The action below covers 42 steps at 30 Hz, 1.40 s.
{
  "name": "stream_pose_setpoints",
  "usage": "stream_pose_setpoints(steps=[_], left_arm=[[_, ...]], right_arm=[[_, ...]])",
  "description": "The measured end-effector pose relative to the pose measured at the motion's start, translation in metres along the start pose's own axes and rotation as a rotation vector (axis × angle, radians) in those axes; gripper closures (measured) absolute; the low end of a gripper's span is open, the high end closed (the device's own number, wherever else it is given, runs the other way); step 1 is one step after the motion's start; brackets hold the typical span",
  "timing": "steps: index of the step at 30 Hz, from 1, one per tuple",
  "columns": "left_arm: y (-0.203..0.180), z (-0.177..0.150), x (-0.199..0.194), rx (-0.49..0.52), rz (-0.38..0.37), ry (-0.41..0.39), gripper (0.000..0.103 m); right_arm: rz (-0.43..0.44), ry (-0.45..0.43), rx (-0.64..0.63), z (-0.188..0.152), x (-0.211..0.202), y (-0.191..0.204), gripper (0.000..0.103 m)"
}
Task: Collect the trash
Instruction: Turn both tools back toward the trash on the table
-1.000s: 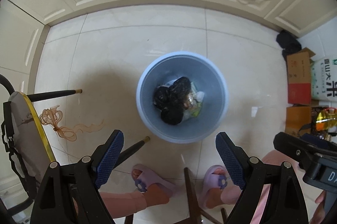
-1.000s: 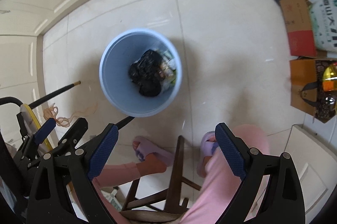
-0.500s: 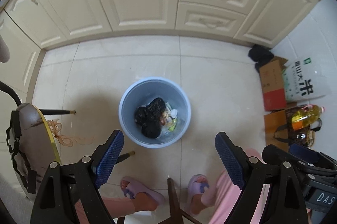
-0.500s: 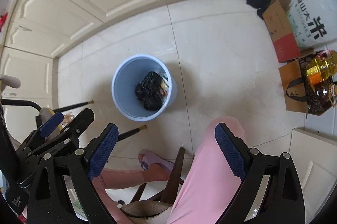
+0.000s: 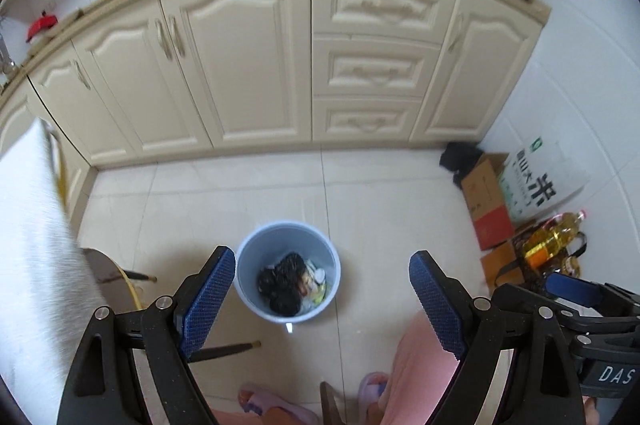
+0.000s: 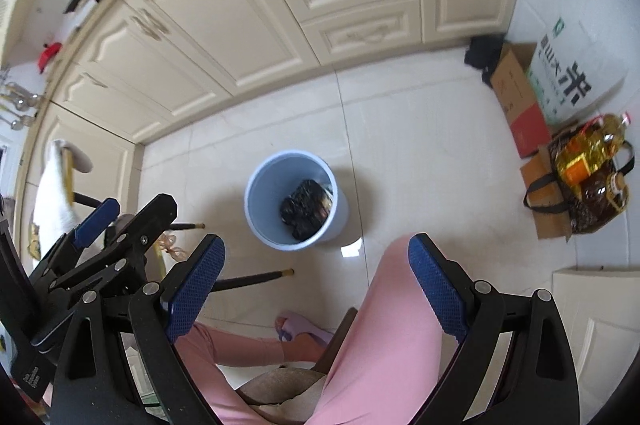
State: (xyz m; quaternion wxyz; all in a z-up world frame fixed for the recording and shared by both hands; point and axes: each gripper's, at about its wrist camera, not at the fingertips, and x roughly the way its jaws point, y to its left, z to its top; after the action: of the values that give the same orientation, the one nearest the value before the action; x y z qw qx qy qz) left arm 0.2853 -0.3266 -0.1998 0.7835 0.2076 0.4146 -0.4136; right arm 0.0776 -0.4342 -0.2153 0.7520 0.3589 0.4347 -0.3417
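A light blue trash bin (image 5: 248, 265) stands on the tiled floor, with black bags and mixed trash (image 5: 286, 283) inside. It also shows in the right wrist view (image 6: 264, 201). My left gripper (image 5: 322, 299) is open and empty, high above the bin. My right gripper (image 6: 316, 283) is open and empty too, high above the floor over the person's pink-clad leg (image 6: 384, 325). The left gripper's body shows in the right wrist view (image 6: 120, 229), and the right gripper's body in the left wrist view (image 5: 580, 309).
Cream kitchen cabinets (image 5: 312, 65) run behind the bin. Cardboard boxes (image 5: 486, 205), a rice sack (image 5: 536, 181) and oil bottles (image 5: 552, 237) sit at the right wall. A white cloth (image 5: 32, 257) and a stool (image 5: 108, 269) are at the left. Slippered feet (image 5: 272, 405) are below.
Both grippers have risen well away from the bin and tilted up, so the cabinets and countertop now show. Both stay open and empty.
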Motion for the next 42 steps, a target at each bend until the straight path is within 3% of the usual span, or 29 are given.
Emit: stream_pose_setpoints(steps=[13,22,26,31,42], left_arm=[[0.021,-0.088,-0.166,-0.066,0.024,-0.222,0.017],[0.050,-0.155,-0.255,-0.184,0.115,-0.334,0.012],[0.061,-0.185,-0.287,-0.249,0.172,-0.348,0.011],[0.077,-0.223,-0.320,-0.333,0.235,-0.364,0.003],[0.113,-0.264,-0.356,-0.505,0.338,-0.310,0.003]], right_arm=[[0.085,-0.223,-0.143,-0.036,-0.095,0.050,0.008],[0.201,-0.312,-0.315,-0.062,-0.136,0.107,0.006],[0.240,-0.317,-0.391,-0.073,-0.140,0.135,0.005],[0.292,-0.293,-0.465,-0.085,-0.134,0.169,0.005],[0.363,-0.159,-0.621,-0.116,-0.099,0.250,0.005]])
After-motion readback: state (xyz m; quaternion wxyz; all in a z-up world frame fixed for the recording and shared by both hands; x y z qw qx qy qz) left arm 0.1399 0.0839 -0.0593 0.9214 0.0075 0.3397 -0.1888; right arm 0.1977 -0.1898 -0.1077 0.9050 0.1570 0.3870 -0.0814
